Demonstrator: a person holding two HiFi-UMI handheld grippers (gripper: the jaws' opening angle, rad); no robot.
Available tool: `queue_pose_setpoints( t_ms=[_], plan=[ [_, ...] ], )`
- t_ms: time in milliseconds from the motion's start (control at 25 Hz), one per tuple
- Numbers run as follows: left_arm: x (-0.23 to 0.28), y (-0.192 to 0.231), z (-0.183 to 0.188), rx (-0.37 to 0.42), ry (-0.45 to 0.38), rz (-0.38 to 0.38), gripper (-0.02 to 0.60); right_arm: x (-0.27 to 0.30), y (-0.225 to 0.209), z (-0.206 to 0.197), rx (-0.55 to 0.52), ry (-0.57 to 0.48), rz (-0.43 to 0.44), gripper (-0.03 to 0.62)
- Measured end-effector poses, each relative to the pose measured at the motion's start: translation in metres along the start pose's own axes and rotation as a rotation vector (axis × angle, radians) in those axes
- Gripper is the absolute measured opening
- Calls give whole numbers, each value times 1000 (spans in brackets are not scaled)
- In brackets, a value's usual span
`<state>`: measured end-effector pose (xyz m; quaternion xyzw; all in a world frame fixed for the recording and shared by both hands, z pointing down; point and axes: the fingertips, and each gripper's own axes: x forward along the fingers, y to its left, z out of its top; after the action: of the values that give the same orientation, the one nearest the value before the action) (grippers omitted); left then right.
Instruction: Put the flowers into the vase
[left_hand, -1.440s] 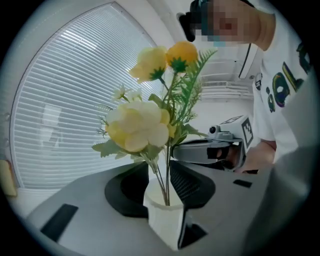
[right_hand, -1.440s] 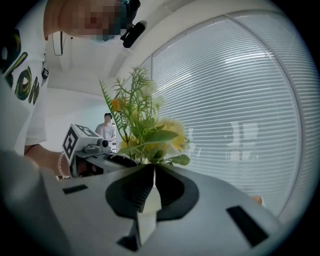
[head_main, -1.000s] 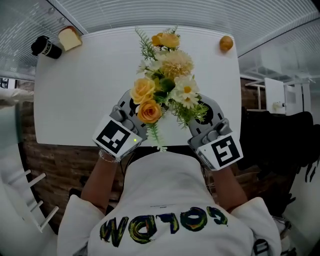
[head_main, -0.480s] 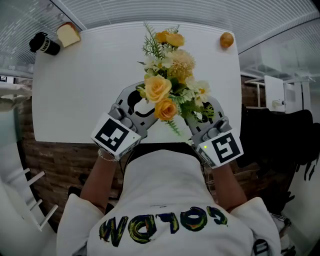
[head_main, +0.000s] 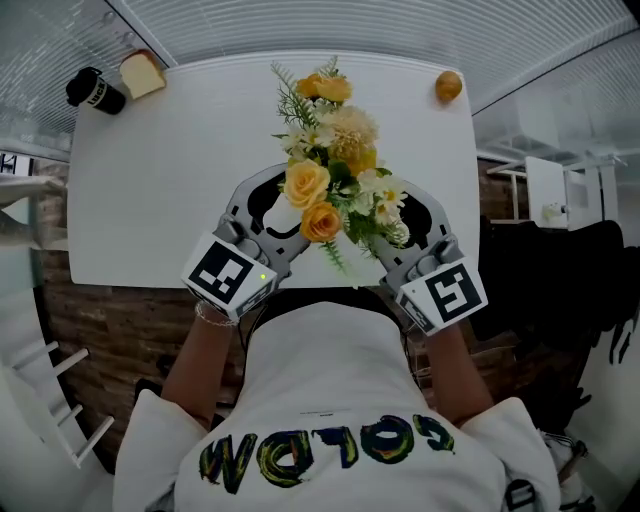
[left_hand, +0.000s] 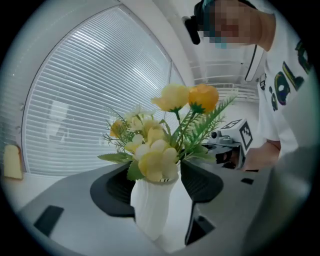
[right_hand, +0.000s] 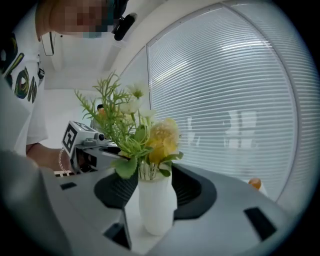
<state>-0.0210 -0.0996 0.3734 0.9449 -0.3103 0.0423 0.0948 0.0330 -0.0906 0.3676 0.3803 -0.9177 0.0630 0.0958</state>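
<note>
Near your edge of the table (head_main: 150, 200), the white vase (left_hand: 152, 205) stands up straight with the flowers (head_main: 335, 180) already in it. Your left gripper (left_hand: 156, 181) has just been opening its jaws. They stand wide, with the vase between them but not squeezed. Your right gripper (right_hand: 156, 189) has just been opening too, and its jaws look off the vase. The job looks done. Pull both grippers straight back, slowly, so no jaw bumps the vase or catches a leaf.
</note>
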Motion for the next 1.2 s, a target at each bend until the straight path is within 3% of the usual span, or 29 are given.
queue_pose_setpoints(
  t_ms=[320, 680, 840, 1000, 1200],
  plan=[
    [-12, 9, 5, -27, -23, 69, 295, -5, -4, 1, 6, 9, 14, 297],
    [-37, 9, 10, -59, -51, 132, 295, -23, 3, 13, 9, -4, 41, 318],
    [-48, 0, 15, -55, -69, 158, 295, -40, 7, 20, 6, -25, 42, 307],
    [-55, -3, 21, -64, -87, 182, 290, -47, 6, 26, 9, -21, 19, 258],
    [-67, 0, 31, -60, -102, 227, 218, -48, 5, 37, 16, -30, -17, 192]
  ],
)
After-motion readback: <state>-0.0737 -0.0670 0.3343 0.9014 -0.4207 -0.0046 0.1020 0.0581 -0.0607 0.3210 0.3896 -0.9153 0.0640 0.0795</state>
